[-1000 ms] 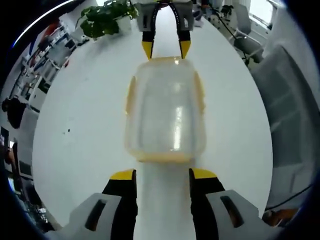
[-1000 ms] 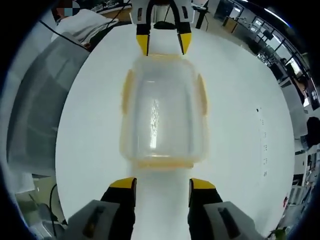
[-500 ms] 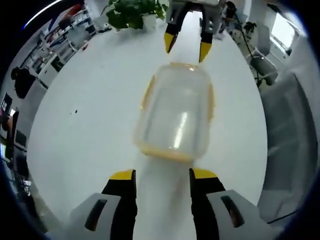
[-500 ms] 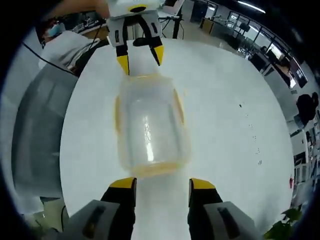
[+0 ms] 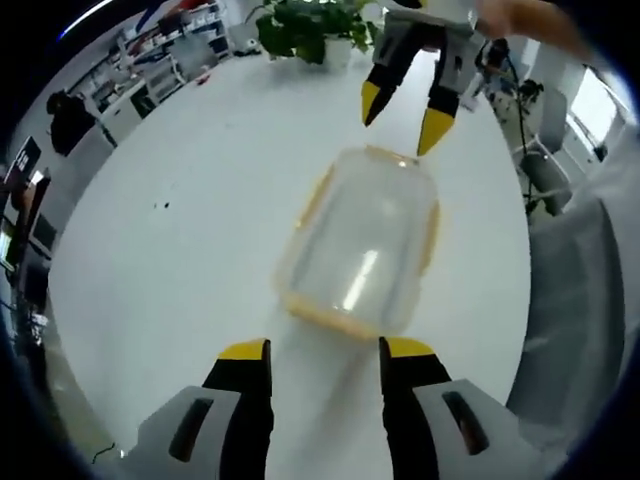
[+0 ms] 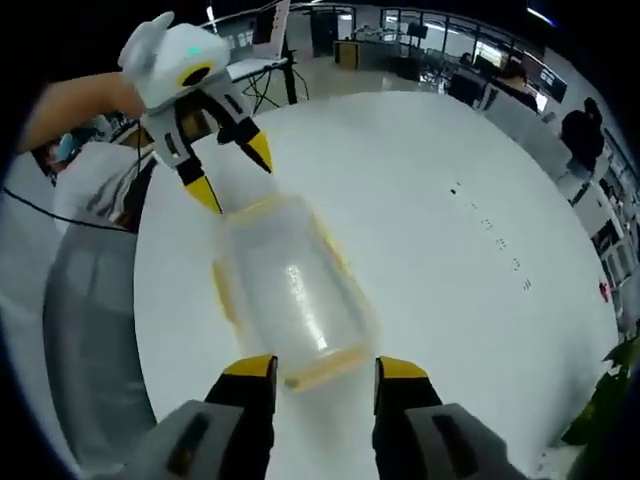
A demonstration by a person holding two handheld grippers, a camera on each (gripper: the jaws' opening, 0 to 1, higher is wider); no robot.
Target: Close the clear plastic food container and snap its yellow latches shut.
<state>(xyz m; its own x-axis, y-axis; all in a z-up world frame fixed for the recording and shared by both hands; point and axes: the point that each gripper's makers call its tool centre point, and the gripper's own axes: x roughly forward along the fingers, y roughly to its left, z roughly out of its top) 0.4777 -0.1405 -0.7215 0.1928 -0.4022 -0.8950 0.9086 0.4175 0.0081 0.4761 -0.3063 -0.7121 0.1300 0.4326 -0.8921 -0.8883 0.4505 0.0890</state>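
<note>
A clear plastic food container (image 5: 362,243) (image 6: 290,292) with yellow latches along its edges sits on the round white table (image 5: 190,230), its lid on top. My left gripper (image 5: 322,352) is open, its yellow-tipped jaws just short of the container's near end. My right gripper (image 6: 313,367) is open too, at the opposite end. In the left gripper view the right gripper (image 5: 405,108) hovers above the far end. In the right gripper view the left gripper (image 6: 232,171) hangs over the far end, held by a person's hand. Neither touches the container.
A potted green plant (image 5: 310,28) stands at the table's far edge. Grey chairs (image 5: 570,290) (image 6: 90,330) flank the table. Office desks and people (image 6: 580,130) lie beyond. Bare white tabletop (image 6: 450,260) surrounds the container.
Both grippers have lifted and tilted away from the container, so it looks smaller and slanted in each view. Both stay open; the container has not moved.
</note>
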